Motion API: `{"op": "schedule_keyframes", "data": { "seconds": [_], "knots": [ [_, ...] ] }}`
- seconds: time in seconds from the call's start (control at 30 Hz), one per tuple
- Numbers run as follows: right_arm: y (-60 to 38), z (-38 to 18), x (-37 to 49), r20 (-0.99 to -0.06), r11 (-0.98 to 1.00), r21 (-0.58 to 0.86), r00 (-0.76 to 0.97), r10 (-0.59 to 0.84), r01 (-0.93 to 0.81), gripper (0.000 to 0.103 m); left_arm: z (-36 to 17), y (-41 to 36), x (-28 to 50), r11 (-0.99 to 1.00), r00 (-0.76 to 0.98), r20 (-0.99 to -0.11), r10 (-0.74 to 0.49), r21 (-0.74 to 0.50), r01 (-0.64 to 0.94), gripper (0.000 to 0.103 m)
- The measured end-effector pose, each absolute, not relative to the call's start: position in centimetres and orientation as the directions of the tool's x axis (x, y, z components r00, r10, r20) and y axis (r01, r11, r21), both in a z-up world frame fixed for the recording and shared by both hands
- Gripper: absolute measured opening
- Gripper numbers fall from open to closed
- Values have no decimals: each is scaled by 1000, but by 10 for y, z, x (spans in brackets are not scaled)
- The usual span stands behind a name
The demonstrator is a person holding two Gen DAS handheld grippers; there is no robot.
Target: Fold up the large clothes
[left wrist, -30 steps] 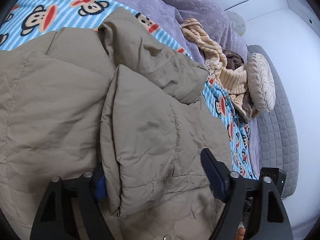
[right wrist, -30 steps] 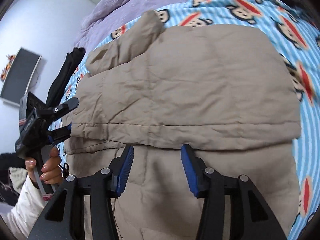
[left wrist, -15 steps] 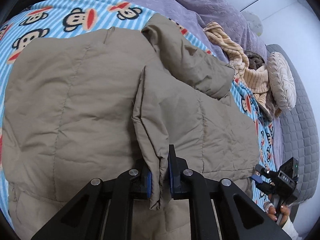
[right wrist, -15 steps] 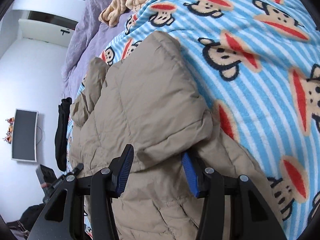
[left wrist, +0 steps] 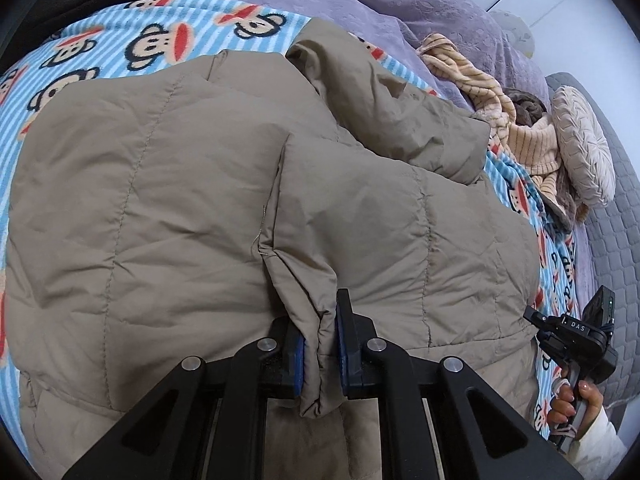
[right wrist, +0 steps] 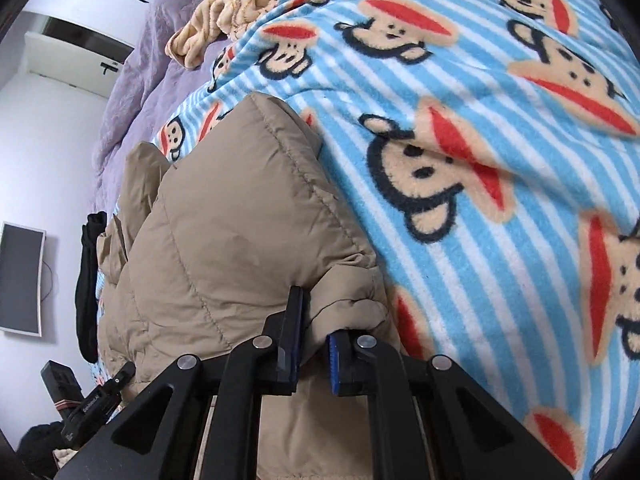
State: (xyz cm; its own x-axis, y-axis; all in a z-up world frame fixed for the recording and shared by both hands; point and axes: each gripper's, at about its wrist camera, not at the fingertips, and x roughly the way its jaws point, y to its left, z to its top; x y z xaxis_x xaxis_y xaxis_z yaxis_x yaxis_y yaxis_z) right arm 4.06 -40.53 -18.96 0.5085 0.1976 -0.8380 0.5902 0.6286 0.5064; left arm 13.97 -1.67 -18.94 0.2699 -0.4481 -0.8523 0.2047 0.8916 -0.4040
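Note:
A large tan quilted jacket (left wrist: 160, 200) lies spread on a blue striped monkey-print blanket (left wrist: 120, 44). My left gripper (left wrist: 320, 344) is shut on a fold of the jacket's near edge, with the cloth pinched between its blue pads. In the right wrist view the jacket (right wrist: 224, 248) bunches up at the left, and my right gripper (right wrist: 312, 344) is shut on its edge beside the blanket (right wrist: 480, 160). The right gripper (left wrist: 576, 332) also shows at the lower right of the left wrist view, held by a hand (left wrist: 572, 396).
A purple quilt (left wrist: 360, 0) covers the far side of the bed. A striped beige garment (left wrist: 520, 132) and a round cream cushion (left wrist: 584, 148) lie at the right by a grey padded headboard (left wrist: 616, 240). Black clothing (right wrist: 88, 292) hangs at the left, near a wall screen (right wrist: 20, 280).
Both grippers went from open to shut on the jacket's edge, the left first. The right gripper moved over to the jacket's side by the blanket and closed.

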Motion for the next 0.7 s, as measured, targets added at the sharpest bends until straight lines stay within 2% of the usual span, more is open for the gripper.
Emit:
{"op": "schedule_keyframes", "data": {
  "seconds": [0.2,0.27,0.3,0.33,0.47,0.57,0.6,0.63,0.7],
  "knots": [
    [-400,-176,24,-847,662,497,480,229,561,20,-172,-3,137,926,320,-871,-373,-330,184,15],
    [-398,-168,17,-858,677,474,466,215,562,30,-166,3,137,939,340,-877,-340,-296,175,15],
    [-398,-164,13,-865,684,458,463,195,568,40,-163,6,138,942,347,-877,-332,-289,169,15],
    [-398,-156,7,-871,692,431,468,151,579,45,-159,10,138,946,359,-877,-320,-280,161,14],
    [-406,-128,-9,-857,712,352,515,-15,607,45,-140,17,140,944,392,-860,-328,-281,174,14],
    [-417,-121,4,-847,720,367,532,-4,589,45,-127,3,142,925,394,-840,-372,-300,233,14],
    [-419,-120,12,-840,724,384,542,16,573,42,-125,-6,142,920,392,-838,-380,-297,257,14],
    [-418,-119,19,-834,734,392,551,29,554,33,-123,-15,143,913,389,-837,-386,-288,288,14],
    [-410,-120,39,-836,781,376,547,54,498,27,-125,-34,144,913,392,-844,-365,-242,329,14]
  ]
}}
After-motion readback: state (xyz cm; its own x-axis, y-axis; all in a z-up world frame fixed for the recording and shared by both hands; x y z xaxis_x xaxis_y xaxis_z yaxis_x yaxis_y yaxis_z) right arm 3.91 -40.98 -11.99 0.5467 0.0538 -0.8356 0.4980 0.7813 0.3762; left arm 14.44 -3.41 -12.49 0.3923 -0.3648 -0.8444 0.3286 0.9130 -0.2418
